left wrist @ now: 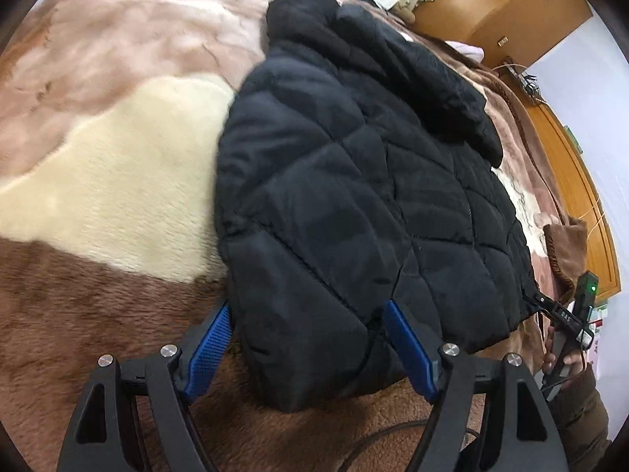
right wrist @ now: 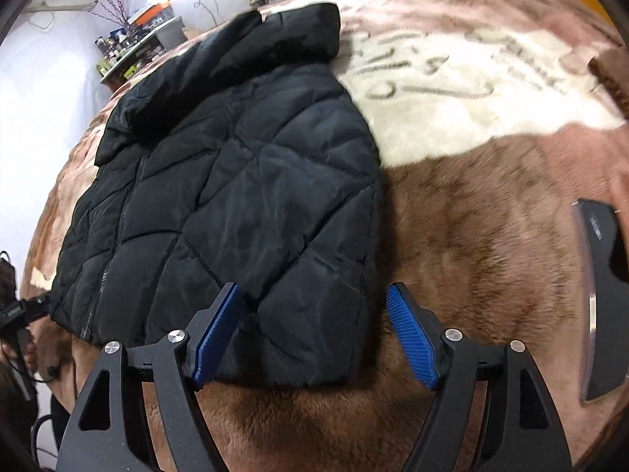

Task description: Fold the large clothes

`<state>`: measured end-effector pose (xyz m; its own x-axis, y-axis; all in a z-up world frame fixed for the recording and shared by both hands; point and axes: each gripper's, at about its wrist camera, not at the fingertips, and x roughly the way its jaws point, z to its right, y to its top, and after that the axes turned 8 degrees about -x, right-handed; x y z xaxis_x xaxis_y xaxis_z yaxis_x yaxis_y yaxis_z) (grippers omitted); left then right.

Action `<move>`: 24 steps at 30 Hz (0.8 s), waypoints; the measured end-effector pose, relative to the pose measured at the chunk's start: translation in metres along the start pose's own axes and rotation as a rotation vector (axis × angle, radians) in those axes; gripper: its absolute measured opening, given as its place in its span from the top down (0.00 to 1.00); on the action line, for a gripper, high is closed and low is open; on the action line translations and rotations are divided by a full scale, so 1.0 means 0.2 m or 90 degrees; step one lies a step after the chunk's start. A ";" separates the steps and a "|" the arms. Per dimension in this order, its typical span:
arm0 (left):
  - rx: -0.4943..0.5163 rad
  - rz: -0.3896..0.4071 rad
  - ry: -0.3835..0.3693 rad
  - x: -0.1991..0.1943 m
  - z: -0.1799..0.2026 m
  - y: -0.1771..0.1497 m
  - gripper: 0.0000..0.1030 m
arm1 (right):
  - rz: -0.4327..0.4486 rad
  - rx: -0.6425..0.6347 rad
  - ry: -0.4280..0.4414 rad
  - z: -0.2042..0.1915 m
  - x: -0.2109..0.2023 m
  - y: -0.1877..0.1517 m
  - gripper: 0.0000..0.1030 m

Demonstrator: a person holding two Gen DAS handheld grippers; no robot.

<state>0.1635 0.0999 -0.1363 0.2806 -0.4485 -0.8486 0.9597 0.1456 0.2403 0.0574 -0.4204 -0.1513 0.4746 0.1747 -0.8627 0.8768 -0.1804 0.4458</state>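
Observation:
A black quilted puffer jacket point(left wrist: 354, 196) lies flat on a brown and cream plush blanket point(left wrist: 98, 181), hood away from me. My left gripper point(left wrist: 306, 310) is open, its blue pads on either side of the jacket's near left sleeve end. In the right wrist view the jacket point(right wrist: 236, 188) fills the left half. My right gripper point(right wrist: 314, 295) is open around the jacket's near right corner, which lies between the pads. The right gripper also shows at the right edge of the left wrist view point(left wrist: 570, 322).
The blanket point(right wrist: 491, 236) covers a bed. A wooden cabinet and bed frame point(left wrist: 511, 8) stand at the right in the left wrist view. A black flat device point(right wrist: 601, 299) lies on the blanket at the right. A cluttered shelf point(right wrist: 129, 51) stands far left.

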 end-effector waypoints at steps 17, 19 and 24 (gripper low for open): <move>0.022 0.012 0.046 0.10 0.13 0.02 0.56 | -0.020 -0.016 0.014 -0.03 0.06 0.05 0.64; 0.025 0.020 0.045 0.09 0.13 0.01 0.59 | -0.019 -0.012 0.021 -0.03 0.05 0.05 0.73; -0.011 -0.008 0.031 0.13 0.08 0.02 0.52 | -0.011 -0.011 0.020 -0.04 0.04 0.05 0.77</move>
<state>0.1742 0.0753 -0.1507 0.2671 -0.4076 -0.8732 0.9626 0.1554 0.2219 0.0709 -0.4133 -0.1516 0.4615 0.2081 -0.8624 0.8859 -0.1605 0.4353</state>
